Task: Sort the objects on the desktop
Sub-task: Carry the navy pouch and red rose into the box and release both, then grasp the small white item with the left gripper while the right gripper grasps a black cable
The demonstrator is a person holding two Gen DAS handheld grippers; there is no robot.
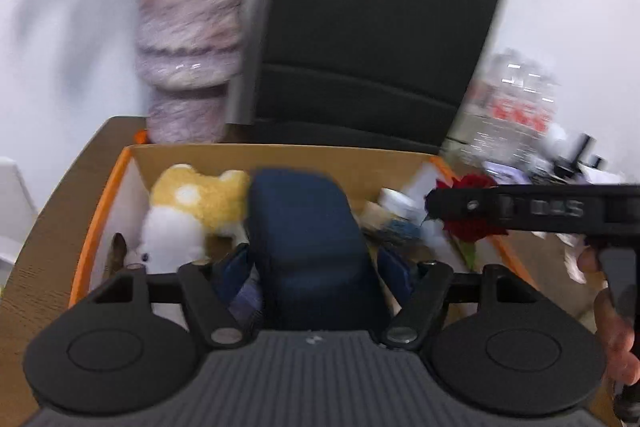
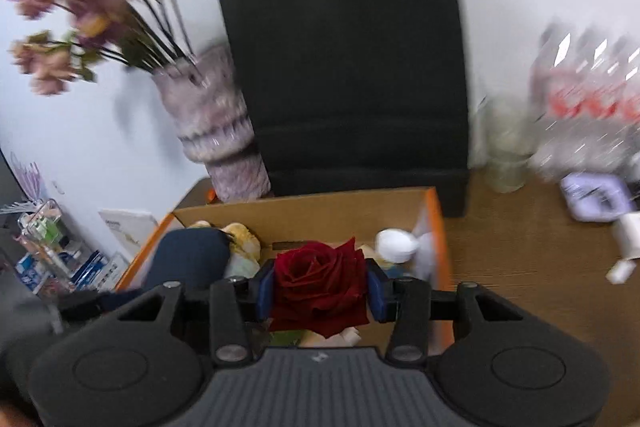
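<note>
Both the left gripper (image 1: 316, 267) and right gripper (image 2: 320, 293) are matte black, with blue finger pads (image 2: 266, 291), silver pivot screws, round side discs and a ribbed grey housing.

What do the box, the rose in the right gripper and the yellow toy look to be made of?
Box: brown cardboard, matte inner walls, orange outside edges. Rose: deep red layered petals with a velvety look; real or fabric, I cannot tell. Yellow toy: plush, with fuzzy yellow and white pile. The right gripper is shut on the rose.
</note>
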